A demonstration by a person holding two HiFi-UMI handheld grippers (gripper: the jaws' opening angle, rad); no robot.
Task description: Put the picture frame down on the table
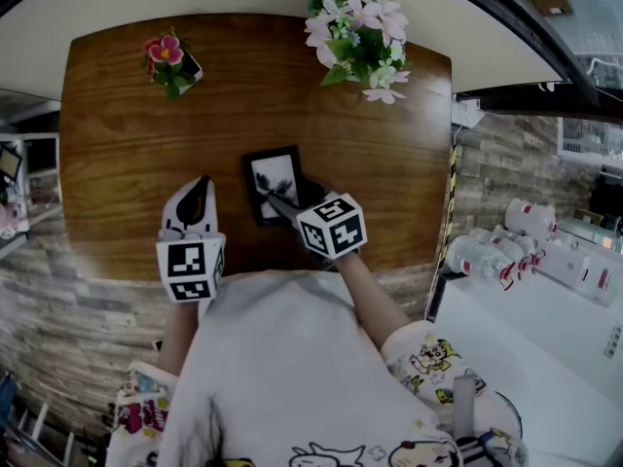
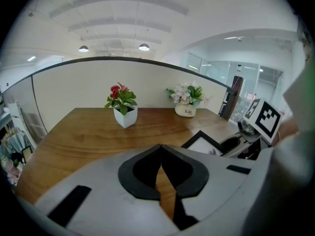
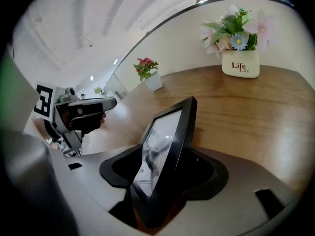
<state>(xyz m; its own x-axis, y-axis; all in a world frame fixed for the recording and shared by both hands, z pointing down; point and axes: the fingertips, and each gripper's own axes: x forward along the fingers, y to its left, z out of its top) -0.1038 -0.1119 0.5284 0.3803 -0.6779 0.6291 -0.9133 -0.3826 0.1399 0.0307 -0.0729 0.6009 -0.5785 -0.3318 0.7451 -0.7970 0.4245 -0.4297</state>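
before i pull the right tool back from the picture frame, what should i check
1. Right tool released: ok. Its jaws stand wide, with gaps on both sides of the picture frame.
2. Frame settled on the table: cannot tell. It leans between the jaws in the right gripper view, and its bottom edge is hidden.
3. Left tool out of the way: ok. It is shut, empty and apart from the frame.
4. Red flower pot and pink flower pot clear: ok. Both stand at the table's far edge.
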